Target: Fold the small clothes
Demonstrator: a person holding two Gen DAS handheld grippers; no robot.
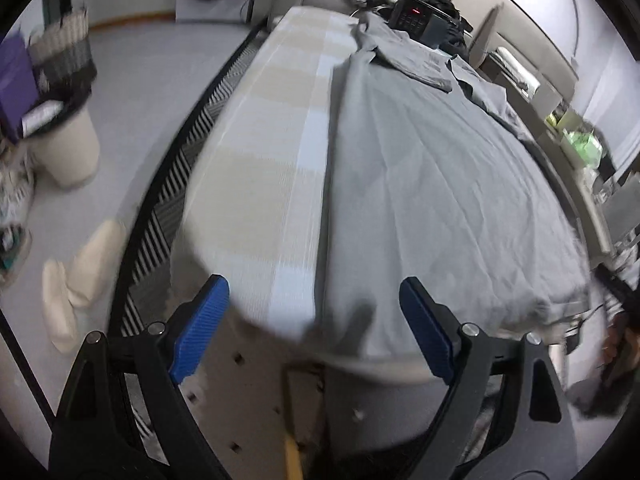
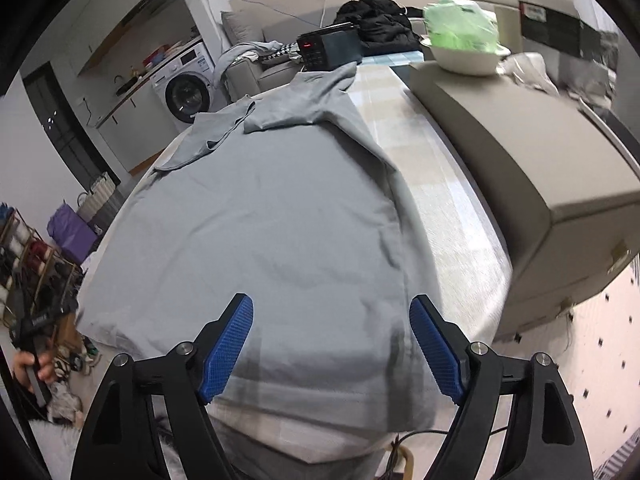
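I have the grey shirt (image 2: 256, 216) spread flat along the bench (image 1: 256, 184), sleeves folded inward; left gripper (image 1: 316, 328) and right gripper (image 2: 332, 344) hover over its near hem, jaws wide and empty, to take the corners.

The near hem of the grey T-shirt (image 2: 280, 220) drops behind the right gripper (image 2: 331, 348) in the right wrist view, so its bottom edge cannot be followed there. In the left wrist view the T-shirt's right edge smears into blur beside a hand (image 1: 618, 346), which is cut by the frame's dark rim. Left of the T-shirt, the checked tablecloth (image 1: 256, 184) is streaked with motion blur, as are the basket (image 1: 64, 52) and the pale slippers (image 1: 80, 276) on the floor. Beyond the T-shirt's collar, the keys on a black device (image 2: 320, 50) with red digits are too small to read.
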